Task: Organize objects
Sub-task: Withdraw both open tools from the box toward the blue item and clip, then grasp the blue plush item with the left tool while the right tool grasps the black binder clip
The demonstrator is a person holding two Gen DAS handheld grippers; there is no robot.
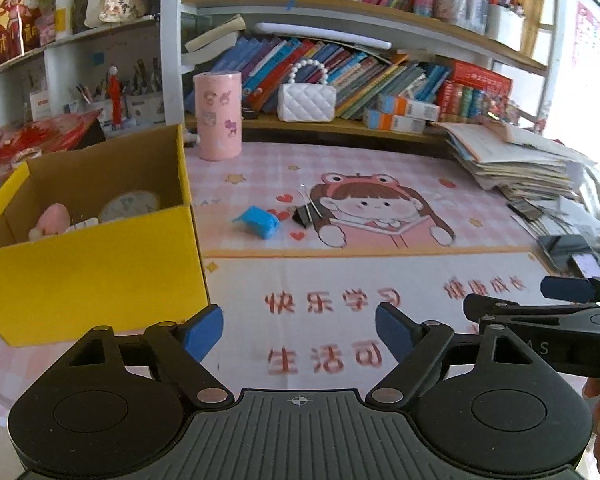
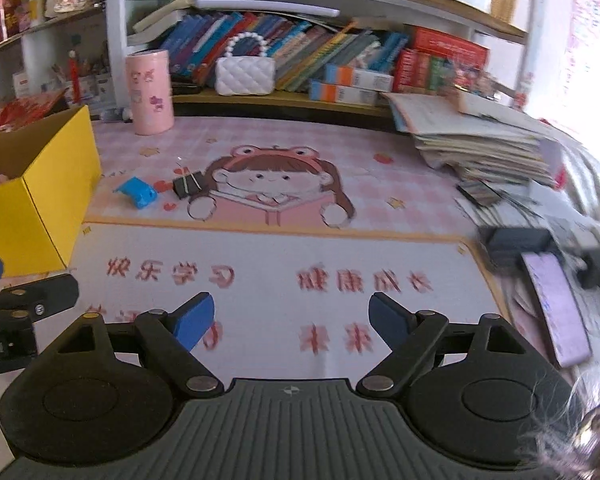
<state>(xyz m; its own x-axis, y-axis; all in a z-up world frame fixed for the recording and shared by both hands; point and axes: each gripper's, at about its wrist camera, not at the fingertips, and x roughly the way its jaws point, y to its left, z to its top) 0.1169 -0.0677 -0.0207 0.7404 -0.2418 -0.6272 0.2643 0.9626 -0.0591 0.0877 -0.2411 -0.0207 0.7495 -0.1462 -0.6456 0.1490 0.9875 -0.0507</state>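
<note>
A yellow cardboard box point(image 1: 92, 264) stands at the left of the desk mat, holding a pink toy point(image 1: 52, 219) and a round clock point(image 1: 129, 205). Beyond its right corner lie a blue packet point(image 1: 257, 221) and a black binder clip point(image 1: 306, 211) on the mat. My left gripper point(image 1: 299, 334) hovers open over the mat's printed red characters, with nothing between its blue pads. In the right wrist view the box point(image 2: 40, 200), blue packet point(image 2: 137, 192) and binder clip point(image 2: 188, 185) appear at left and centre-left. My right gripper point(image 2: 291, 320) is open and empty, well short of them.
A pink cylinder point(image 1: 218, 115) stands at the back of the mat, a white quilted bag point(image 1: 306, 101) on the shelf behind. A stack of papers point(image 1: 512, 160) and a phone point(image 2: 556, 308) crowd the right side. Bookshelves rise behind. The right gripper's body point(image 1: 540, 320) shows beside the left one.
</note>
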